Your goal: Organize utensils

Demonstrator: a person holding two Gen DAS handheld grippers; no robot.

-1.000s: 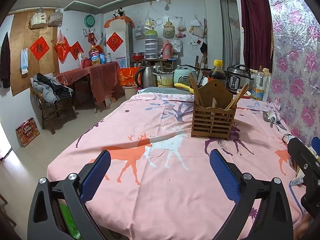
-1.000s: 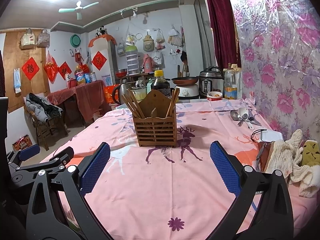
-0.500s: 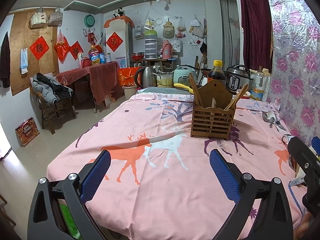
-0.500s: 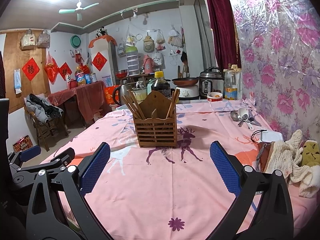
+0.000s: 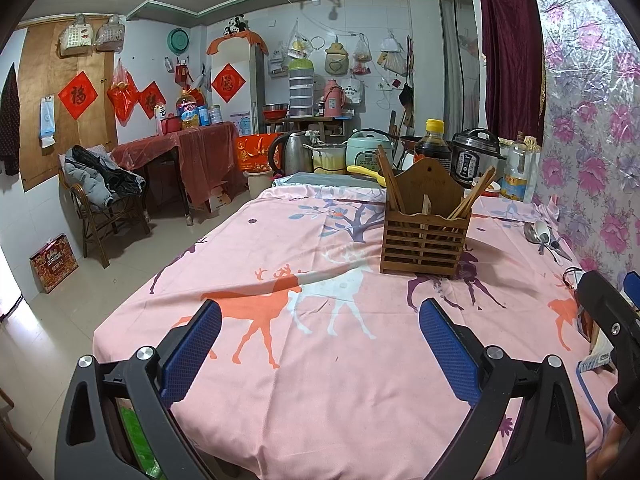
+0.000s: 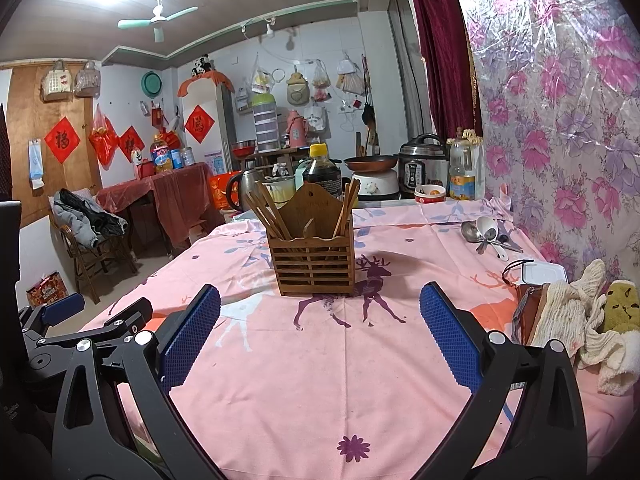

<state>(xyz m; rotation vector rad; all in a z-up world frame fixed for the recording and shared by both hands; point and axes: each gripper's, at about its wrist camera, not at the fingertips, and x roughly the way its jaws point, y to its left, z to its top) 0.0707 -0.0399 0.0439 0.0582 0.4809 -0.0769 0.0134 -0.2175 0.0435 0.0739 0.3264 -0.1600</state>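
A wooden slatted utensil holder (image 5: 425, 236) with chopsticks in both end compartments stands upright on the pink deer-print tablecloth (image 5: 304, 360); it also shows in the right wrist view (image 6: 313, 258). Several spoons (image 6: 486, 234) lie loose on the cloth near the flowered wall, also in the left wrist view (image 5: 542, 236). My left gripper (image 5: 320, 344) is open and empty above the near table edge. My right gripper (image 6: 320, 336) is open and empty, in front of the holder. The left gripper shows at the left of the right wrist view (image 6: 80, 332).
A white lidded box (image 6: 536, 272), a brown pouch and knitted cloths (image 6: 576, 316) lie at the right edge. A soy sauce bottle (image 6: 322, 172), kettle, rice cookers and a pan (image 6: 372, 162) crowd the far end. A chair (image 5: 100, 204) stands left of the table.
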